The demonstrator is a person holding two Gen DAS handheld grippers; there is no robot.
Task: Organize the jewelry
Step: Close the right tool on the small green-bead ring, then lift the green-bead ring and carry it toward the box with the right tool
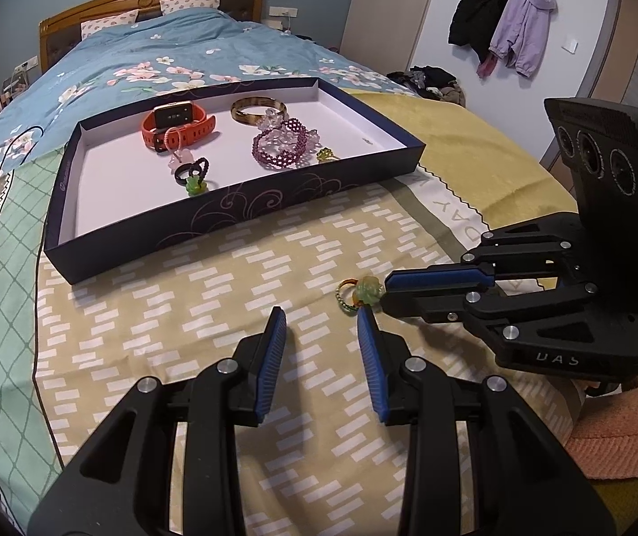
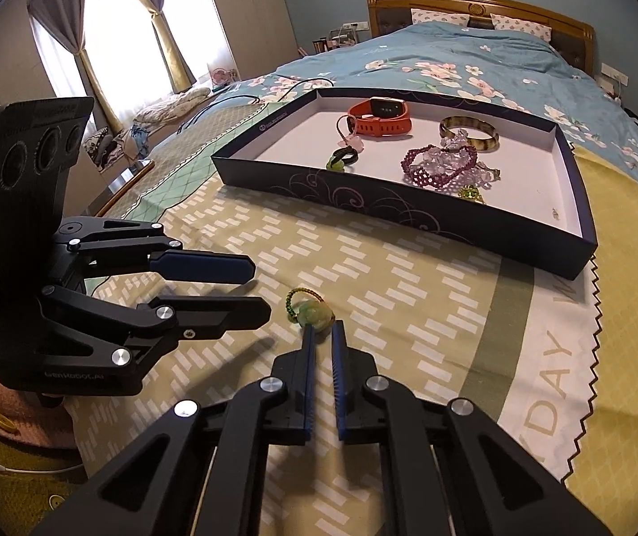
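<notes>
A green bead ring with a jade flower charm (image 1: 360, 292) lies on the yellow patterned cloth; it also shows in the right wrist view (image 2: 312, 310). My right gripper (image 2: 323, 328) has its jaws closed narrow around the charm, holding it at the fingertips; seen from the left wrist view (image 1: 386, 292) it comes in from the right. My left gripper (image 1: 321, 319) is open and empty, just in front of the ring; it shows in the right wrist view (image 2: 258, 288). The dark tray (image 1: 238, 205) holds an orange watch (image 1: 178, 127), a bangle (image 1: 256, 109), purple bracelets (image 1: 281, 147) and small rings.
The tray's near wall (image 2: 408, 219) stands beyond the ring on the bed. A blue floral duvet (image 1: 185, 58) covers the far bed. A pink sleeve (image 1: 623, 424) lies at the right. Coats hang on a wall (image 1: 515, 22).
</notes>
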